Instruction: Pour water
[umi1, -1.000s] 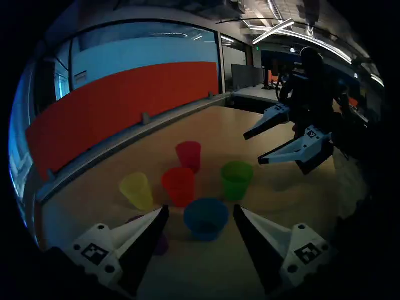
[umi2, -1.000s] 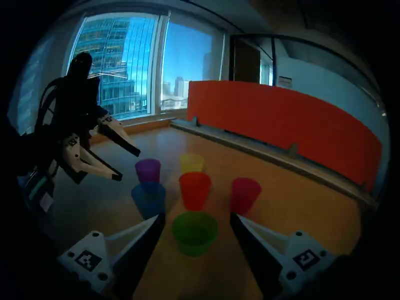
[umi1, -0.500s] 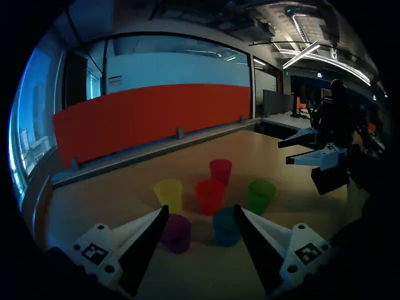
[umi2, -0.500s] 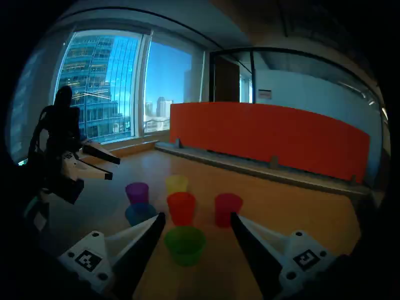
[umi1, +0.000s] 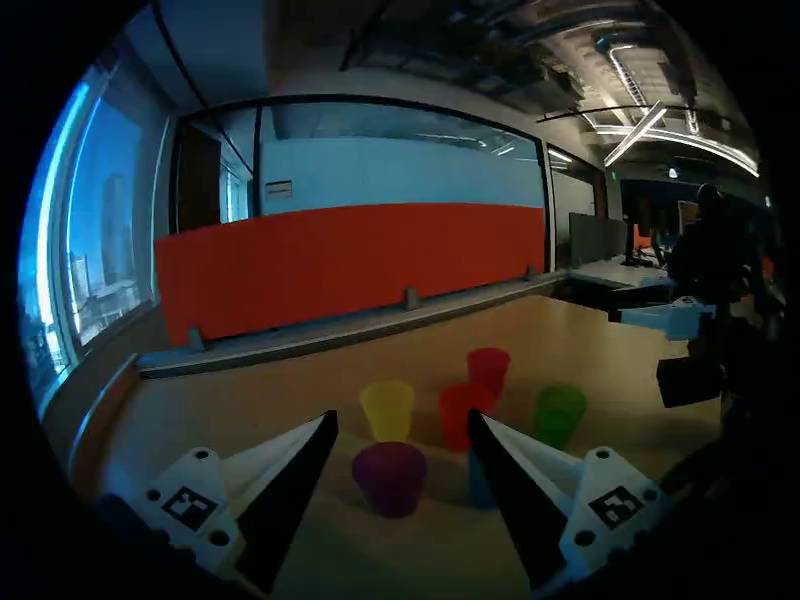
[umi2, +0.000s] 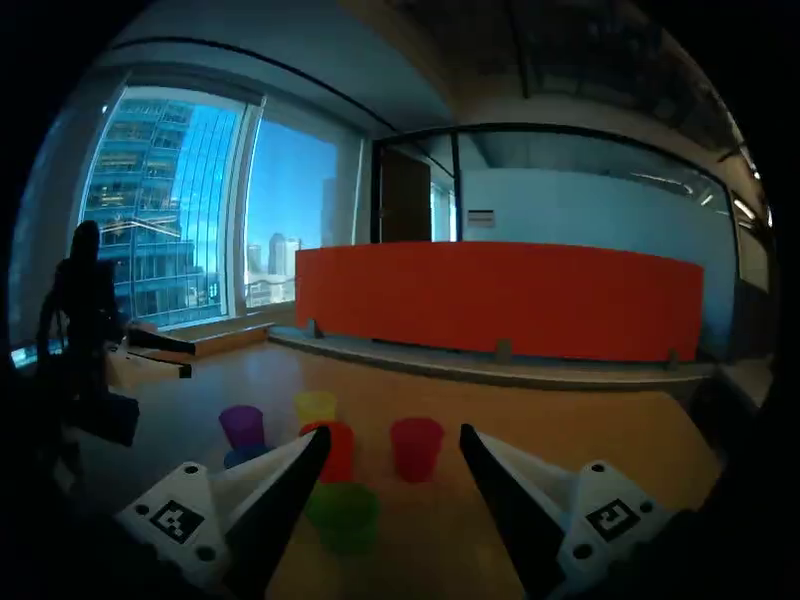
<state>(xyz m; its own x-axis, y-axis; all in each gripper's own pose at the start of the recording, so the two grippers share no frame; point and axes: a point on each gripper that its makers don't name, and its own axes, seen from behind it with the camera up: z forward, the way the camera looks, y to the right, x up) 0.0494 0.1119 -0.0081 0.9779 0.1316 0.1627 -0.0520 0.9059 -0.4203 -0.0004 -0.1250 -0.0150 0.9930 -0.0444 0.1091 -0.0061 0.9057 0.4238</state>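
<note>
**Hidden or unclear.**
- Blue cup (umi1: 477, 483): mostly behind one finger of the left gripper (umi1: 400, 418). In the right gripper view just a sliver of it shows beside a finger.
- Red cup (umi1: 455, 408): overlapped by a fingertip in both views.
- Cup contents: too dim to tell.
- Person (umi2: 82, 300): a dark silhouette against the window (umi2: 170, 230), cut off at the edge.

**Cups.** Six, upright, clustered on the table (umi1: 250, 400) ahead of both grippers.
- Purple cup (umi1: 390, 478): nearest the left gripper.
- Yellow cup (umi1: 387, 408): behind the purple one.
- Crimson cup (umi1: 488, 368): farthest from the left gripper.
- Green cup (umi1: 559, 413): off to the side, nearest the right gripper (umi2: 393, 432).

**Grippers.**
- Left gripper: fingers wide apart, holding and touching nothing.
- Right gripper: the same, clear of the cups.
</note>
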